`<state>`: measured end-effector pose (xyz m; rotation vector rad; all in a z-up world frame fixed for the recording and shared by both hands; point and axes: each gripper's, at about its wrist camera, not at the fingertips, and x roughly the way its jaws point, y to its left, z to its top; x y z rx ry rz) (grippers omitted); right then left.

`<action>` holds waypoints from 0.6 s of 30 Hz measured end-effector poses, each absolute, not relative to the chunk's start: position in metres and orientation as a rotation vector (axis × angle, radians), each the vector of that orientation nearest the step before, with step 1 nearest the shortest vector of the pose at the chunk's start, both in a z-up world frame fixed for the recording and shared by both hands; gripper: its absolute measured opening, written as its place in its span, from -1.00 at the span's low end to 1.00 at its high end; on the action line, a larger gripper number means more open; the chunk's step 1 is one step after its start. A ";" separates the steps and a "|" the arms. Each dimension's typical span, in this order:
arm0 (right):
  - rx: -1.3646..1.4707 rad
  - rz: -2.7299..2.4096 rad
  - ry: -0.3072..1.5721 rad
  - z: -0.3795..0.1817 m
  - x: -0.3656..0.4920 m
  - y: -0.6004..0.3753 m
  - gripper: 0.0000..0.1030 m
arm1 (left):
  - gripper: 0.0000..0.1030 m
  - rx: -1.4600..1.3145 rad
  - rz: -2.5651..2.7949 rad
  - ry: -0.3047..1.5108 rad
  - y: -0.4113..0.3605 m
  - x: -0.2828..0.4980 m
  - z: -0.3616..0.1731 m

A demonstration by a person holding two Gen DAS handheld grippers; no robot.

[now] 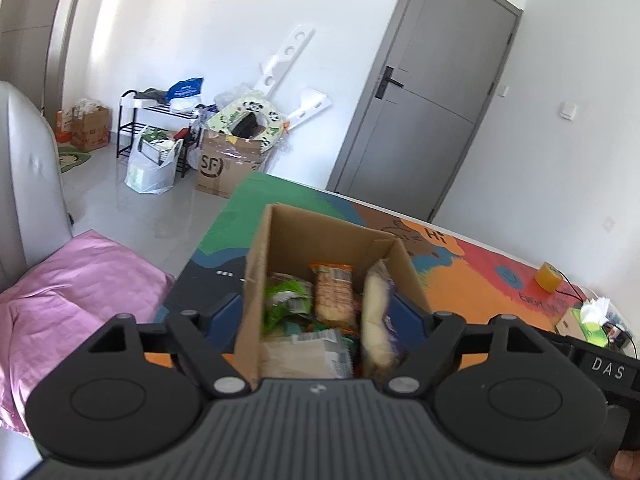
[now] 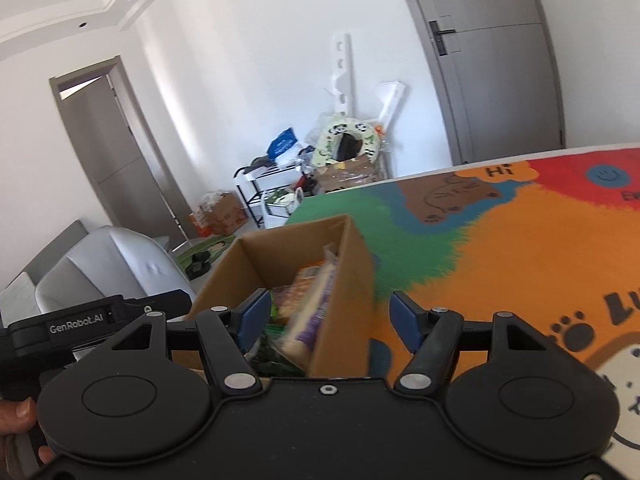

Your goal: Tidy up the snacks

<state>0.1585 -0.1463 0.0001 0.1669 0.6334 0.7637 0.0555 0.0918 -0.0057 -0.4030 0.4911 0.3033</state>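
Colourful painted table fills most of your view, all orange, green and red patches with a brown bear and a "Hi" on it. Sitting on its green and orange part is your open cardboard box, and the snacks are all inside it: a pale long packet leaning up against the right-hand wall, an orange cracker pack in the middle, a green bag on the left, and a whitish packet nearest you.

Your left gripper is spread wide, one blue pad outside each side of the box, gripping nothing. Your right gripper is spread too, its left pad over the box opening and its right pad outside the box wall, also empty.

Off on the far right of the table you've got a small orange block and a green tissue box.
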 end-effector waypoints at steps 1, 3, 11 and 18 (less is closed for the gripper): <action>0.169 0.757 0.633 0.000 0.158 -0.151 0.28 | 0.60 -0.397 0.296 0.495 0.089 0.057 -0.006; 0.177 0.744 0.631 -0.001 0.157 -0.160 0.36 | 0.62 -0.390 0.283 0.505 0.082 0.060 -0.006; 0.204 0.685 0.617 -0.001 0.153 -0.196 0.62 | 0.78 -0.361 0.244 0.508 0.055 0.066 -0.002; 0.216 0.598 0.590 0.005 0.142 -0.229 1.00 | 0.88 -0.319 0.185 0.495 0.031 0.062 0.008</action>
